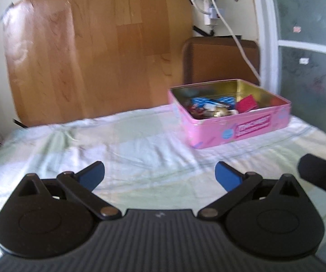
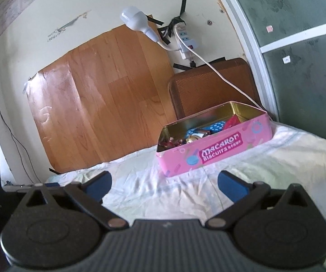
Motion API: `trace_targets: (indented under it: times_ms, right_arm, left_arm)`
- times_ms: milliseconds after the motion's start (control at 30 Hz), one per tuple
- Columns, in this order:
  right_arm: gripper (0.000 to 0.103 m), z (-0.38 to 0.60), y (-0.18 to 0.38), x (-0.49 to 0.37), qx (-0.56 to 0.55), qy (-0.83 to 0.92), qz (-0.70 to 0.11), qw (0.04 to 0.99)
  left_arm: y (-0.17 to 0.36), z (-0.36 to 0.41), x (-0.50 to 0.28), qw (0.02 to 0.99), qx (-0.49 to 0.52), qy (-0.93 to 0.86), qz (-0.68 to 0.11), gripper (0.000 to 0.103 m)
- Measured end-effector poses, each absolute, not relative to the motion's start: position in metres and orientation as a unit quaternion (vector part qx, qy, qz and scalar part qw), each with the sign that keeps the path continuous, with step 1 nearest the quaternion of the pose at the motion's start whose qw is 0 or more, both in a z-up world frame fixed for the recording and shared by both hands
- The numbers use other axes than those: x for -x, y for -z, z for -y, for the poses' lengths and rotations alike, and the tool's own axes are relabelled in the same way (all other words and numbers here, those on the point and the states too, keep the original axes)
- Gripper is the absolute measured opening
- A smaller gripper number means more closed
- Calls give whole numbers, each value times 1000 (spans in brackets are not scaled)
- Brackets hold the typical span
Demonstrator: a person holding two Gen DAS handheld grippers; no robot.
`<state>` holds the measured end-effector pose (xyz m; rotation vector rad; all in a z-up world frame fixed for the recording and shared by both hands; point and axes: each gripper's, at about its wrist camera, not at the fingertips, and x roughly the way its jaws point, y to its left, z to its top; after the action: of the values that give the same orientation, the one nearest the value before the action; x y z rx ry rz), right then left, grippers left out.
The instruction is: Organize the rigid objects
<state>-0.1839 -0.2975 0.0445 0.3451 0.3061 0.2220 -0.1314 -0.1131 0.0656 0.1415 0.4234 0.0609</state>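
One pink tin (image 1: 237, 133) (image 2: 217, 149) stands open on the one bed (image 1: 117, 140) (image 2: 276, 156). Inside the tin, two blue dotted packets (image 1: 210, 101) show in the left wrist view, one red item (image 1: 245, 104), and one gold-coloured piece (image 1: 218, 112); the rest of the jumble is too blurred to count. Two tongs are in view: the left tongs (image 1: 160, 174) and the right tongs (image 2: 164, 184) (image 1: 321, 172), each with two blue-padded fingers set wide apart. Behind the bed there is one wood-grain board (image 1: 94, 52) (image 2: 104, 95), one brown panel (image 1: 219, 61) (image 2: 212, 86), one white power strip (image 2: 184, 42), and one white lamp (image 2: 138, 21)
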Motion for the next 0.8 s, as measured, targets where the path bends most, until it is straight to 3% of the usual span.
trace_targets:
  times_ms: [800]
  right_arm:
    - [103, 290, -41, 193, -153, -85, -137, 975]
  left_arm:
    - [-66, 110, 136, 967, -56, -27, -249, 103]
